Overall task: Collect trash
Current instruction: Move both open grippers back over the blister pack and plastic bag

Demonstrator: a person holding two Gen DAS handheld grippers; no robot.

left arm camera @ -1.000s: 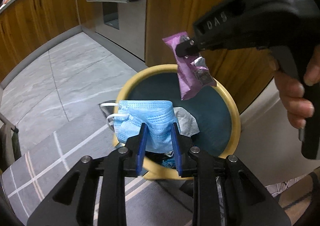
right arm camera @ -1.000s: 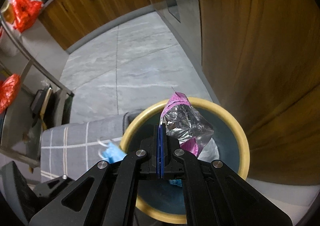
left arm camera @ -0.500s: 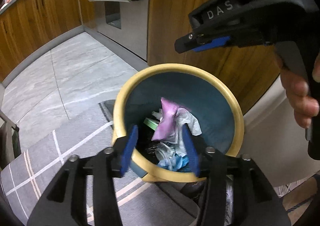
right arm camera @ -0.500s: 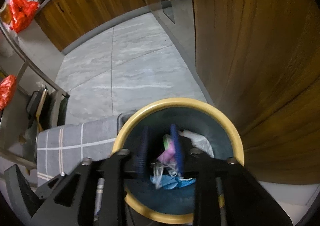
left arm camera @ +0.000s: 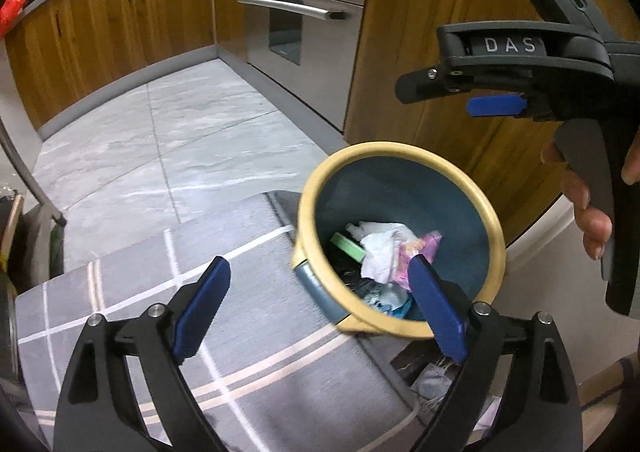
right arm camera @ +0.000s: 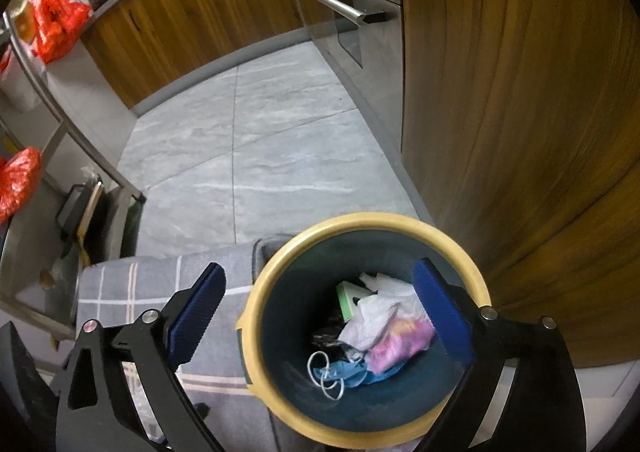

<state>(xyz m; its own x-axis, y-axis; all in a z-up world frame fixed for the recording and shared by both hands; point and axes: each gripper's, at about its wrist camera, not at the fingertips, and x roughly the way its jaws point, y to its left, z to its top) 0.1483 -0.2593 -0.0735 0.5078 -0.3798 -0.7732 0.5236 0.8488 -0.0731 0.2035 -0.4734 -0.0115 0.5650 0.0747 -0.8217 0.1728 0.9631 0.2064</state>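
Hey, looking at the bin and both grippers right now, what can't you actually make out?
- Bin floor, both views: covered by the trash pile.
- Dark item, right wrist view: under the white wrapper, too dim to identify.
- Mask, left wrist view: mostly hidden by the bin rim and the left gripper finger.
- Right gripper far finger, left wrist view: hidden by its body.
- Bin's outside and base: blurred or cut off.
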